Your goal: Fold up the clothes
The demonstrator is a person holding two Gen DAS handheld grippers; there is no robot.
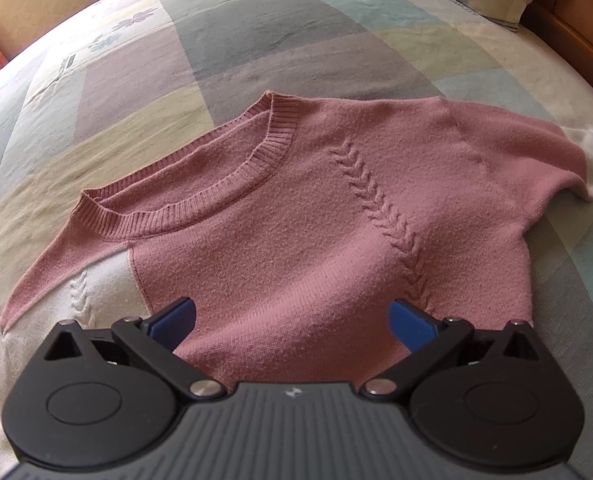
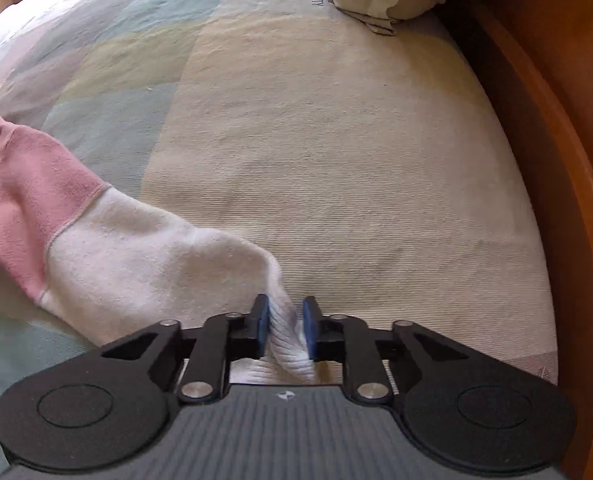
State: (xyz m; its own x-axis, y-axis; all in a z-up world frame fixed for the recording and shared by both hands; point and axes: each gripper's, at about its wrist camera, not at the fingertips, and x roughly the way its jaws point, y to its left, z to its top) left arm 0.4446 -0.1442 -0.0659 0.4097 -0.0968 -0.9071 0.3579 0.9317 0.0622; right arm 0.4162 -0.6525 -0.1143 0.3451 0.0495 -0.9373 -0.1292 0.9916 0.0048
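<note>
Pink sweater (image 1: 296,216) lies flat mid-bed (image 1: 256,40), bare bedspread beyond; left gripper (image 1: 292,320) gapes wide above its hem, right gripper (image 2: 284,320) pinches the white cuff (image 2: 288,340) near the wooden bed frame (image 2: 556,160)

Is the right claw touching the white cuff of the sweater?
Touching. The right wrist view shows the right claw with both pads pressed on the white ribbed cuff.
</note>
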